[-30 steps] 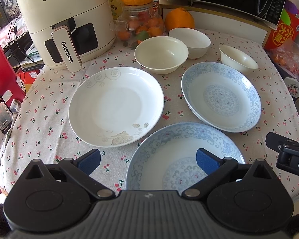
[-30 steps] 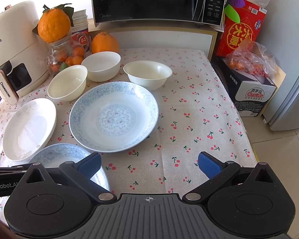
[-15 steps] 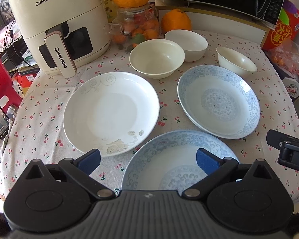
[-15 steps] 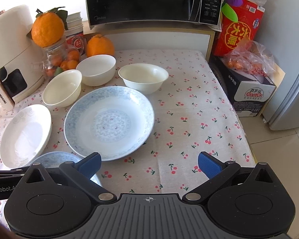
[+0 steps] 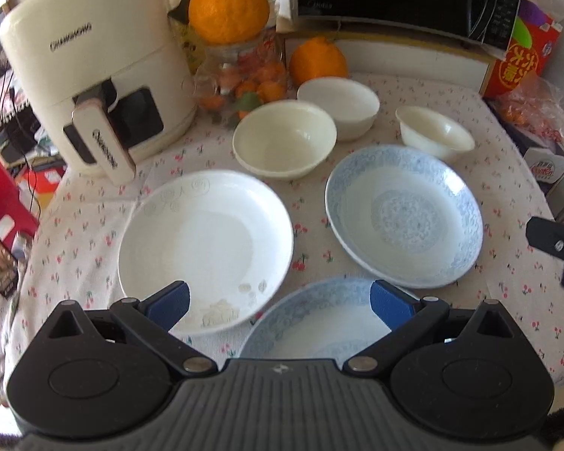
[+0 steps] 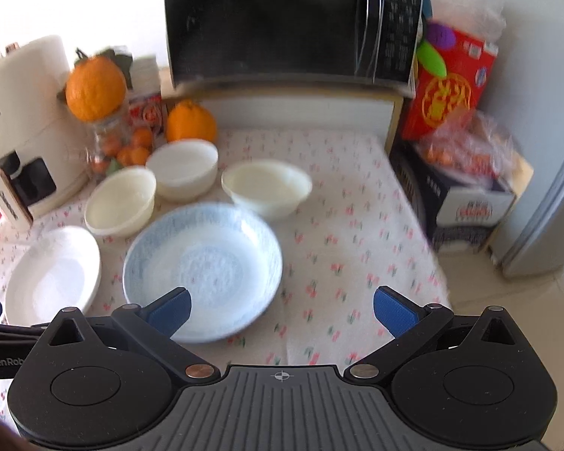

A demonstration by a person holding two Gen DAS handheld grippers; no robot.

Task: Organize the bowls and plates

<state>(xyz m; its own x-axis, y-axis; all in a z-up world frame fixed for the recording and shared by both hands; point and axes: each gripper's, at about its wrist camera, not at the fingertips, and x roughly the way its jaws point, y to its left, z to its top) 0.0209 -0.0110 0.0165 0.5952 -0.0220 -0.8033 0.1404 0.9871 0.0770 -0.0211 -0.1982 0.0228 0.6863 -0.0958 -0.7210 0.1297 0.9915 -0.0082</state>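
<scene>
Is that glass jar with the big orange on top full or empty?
Partly full. Through the glass jar small orange fruits show in its lower part; the big orange sits on its mouth. How high the fruit reaches is blurred.

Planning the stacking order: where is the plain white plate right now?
In the left wrist view, the plain white plate sits left of centre, before the cream air fryer, left of the blue-patterned plate.

We note the right wrist view smeared by motion, the microwave [image 6: 282, 22] keypad unreadable, while in the left wrist view the near blue plate [image 5: 319, 315] is half hidden behind the left tongs [image 5: 278, 302].
</scene>
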